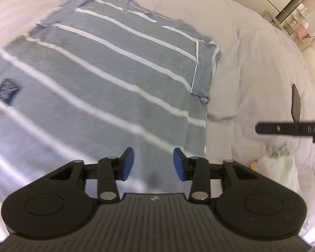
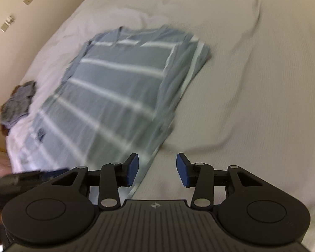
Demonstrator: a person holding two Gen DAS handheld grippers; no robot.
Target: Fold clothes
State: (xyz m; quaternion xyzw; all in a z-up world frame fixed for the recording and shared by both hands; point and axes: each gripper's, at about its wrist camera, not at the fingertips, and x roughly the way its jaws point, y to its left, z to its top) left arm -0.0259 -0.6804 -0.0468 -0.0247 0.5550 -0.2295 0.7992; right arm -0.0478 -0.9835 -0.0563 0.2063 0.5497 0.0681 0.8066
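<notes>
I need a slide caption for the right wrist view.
Open right gripper above the hem edge of a striped grey T-shirt on a white bed.

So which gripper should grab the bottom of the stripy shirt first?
Probably the left gripper: it is open right over the striped shirt. The right gripper, also open, sits at the shirt's side edge, mostly over the bedspread.

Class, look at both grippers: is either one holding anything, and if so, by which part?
Nothing is held. The left gripper and right gripper are both open above the striped shirt, with nothing between their fingers.
</notes>
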